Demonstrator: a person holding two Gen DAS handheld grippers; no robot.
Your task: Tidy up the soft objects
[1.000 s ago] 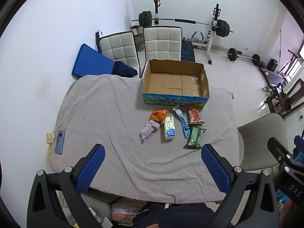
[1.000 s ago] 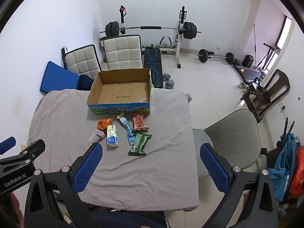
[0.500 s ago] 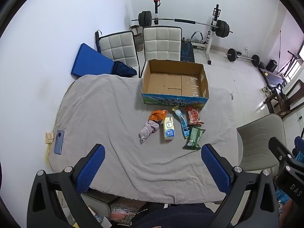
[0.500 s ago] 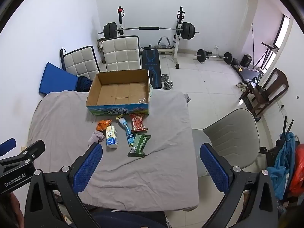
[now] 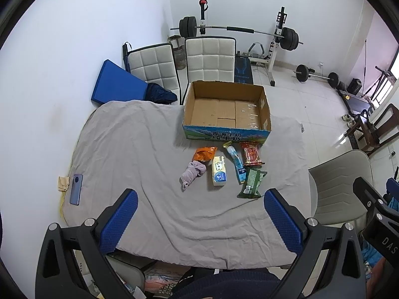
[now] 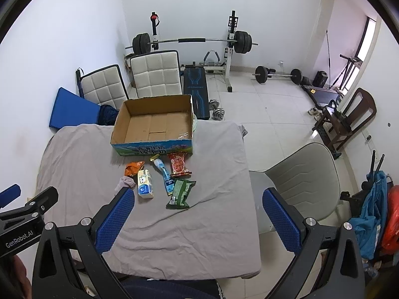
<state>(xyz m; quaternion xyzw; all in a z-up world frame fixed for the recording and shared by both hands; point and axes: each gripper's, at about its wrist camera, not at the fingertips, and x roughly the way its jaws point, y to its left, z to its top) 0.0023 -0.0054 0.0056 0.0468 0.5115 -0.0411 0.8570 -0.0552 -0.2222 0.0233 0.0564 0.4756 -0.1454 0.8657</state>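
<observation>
Both the left gripper (image 5: 200, 210) and right gripper (image 6: 198, 210) hover with jaws wide, holding nothing, above the worktop's near edge. Risk: the crumpled lilac cloth (image 5: 192, 173) touches the orange snack packet (image 5: 204, 153) and lies just beside the cream tissue pack (image 5: 219, 172), so a grab may drag neighbours or bunch the loose grey sheet (image 5: 129, 149).

Each gripper has a black frame with triangular cut-outs and two fingers covered by blue textured pads. The left gripper (image 5: 200, 213) carries silver round screws near the finger bases, and the right gripper (image 6: 198, 211) looks the same. White letters "GenRobot.AI" stand on the left gripper's black side.
</observation>
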